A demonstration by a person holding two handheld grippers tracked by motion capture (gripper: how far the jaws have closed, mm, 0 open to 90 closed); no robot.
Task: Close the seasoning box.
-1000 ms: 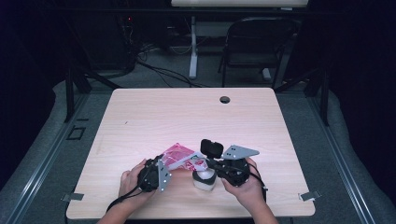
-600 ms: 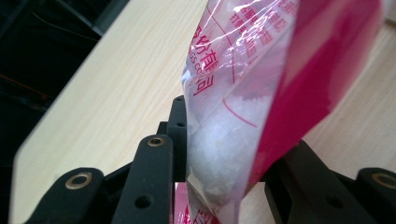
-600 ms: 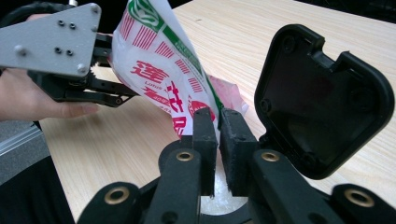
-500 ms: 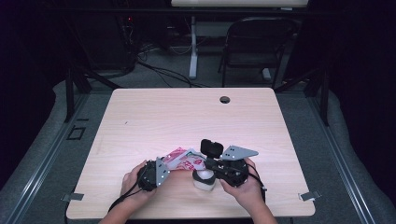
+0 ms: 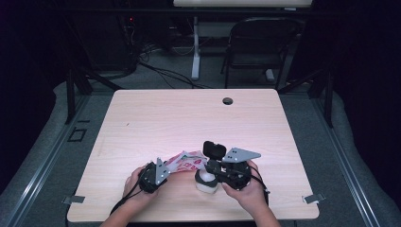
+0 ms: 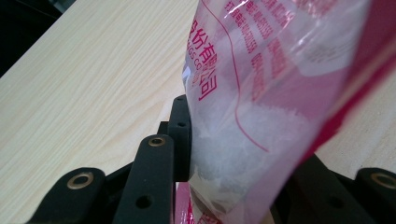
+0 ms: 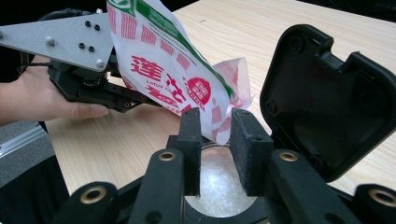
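Left gripper (image 5: pixel 163 171) clenched on bag (image 7: pixel 163 60), mouth tilted down toward jar (image 5: pixel 207 181), right gripper (image 7: pixel 215 140) just parted, holding nothing

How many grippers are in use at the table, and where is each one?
2. The left gripper is near the table's front edge, clamping a sugar bag. The right gripper is just right of it, over an open white jar.

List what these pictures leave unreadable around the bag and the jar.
- Left gripper view: bag hides the far jaw of the left gripper.
- Right gripper view: right gripper jaws hide most of the jar.
- High view: bag print too small.
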